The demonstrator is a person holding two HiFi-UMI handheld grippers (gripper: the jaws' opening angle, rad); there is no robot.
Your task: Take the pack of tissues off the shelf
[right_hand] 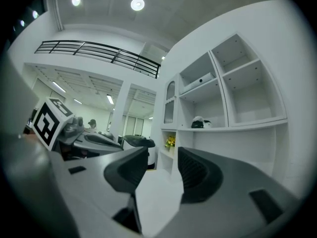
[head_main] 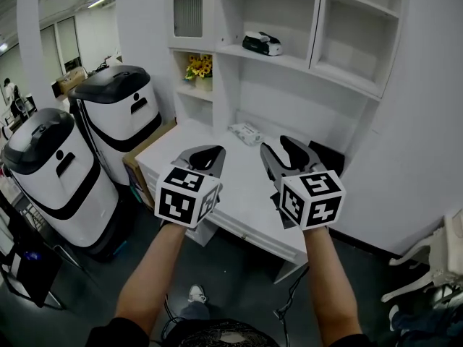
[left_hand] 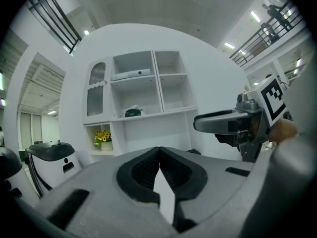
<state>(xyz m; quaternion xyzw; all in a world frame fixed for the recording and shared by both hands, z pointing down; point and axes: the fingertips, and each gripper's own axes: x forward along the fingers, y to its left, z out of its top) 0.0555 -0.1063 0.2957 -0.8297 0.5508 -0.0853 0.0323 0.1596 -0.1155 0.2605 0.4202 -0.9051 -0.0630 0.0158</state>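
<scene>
Head view: both tools are held level over the tabletop [head_main: 217, 166], pointed at the shelf [head_main: 289, 61], apparently staged for a reach. The pack [head_main: 262, 43], dark and white, rests on that shelf, well apart from both. A pale packet [head_main: 246, 133] lies on the tabletop below.

Left gripper view: left tool [left_hand: 159, 152] has its jaws together and empty, so it is probably idle. The pack [left_hand: 133, 112] sits on the middle shelf.

Right gripper view: right tool [right_hand: 163, 162] stands moderately wide with nothing between the jaws, probably set to receive the pack [right_hand: 200, 123] ahead.
</scene>
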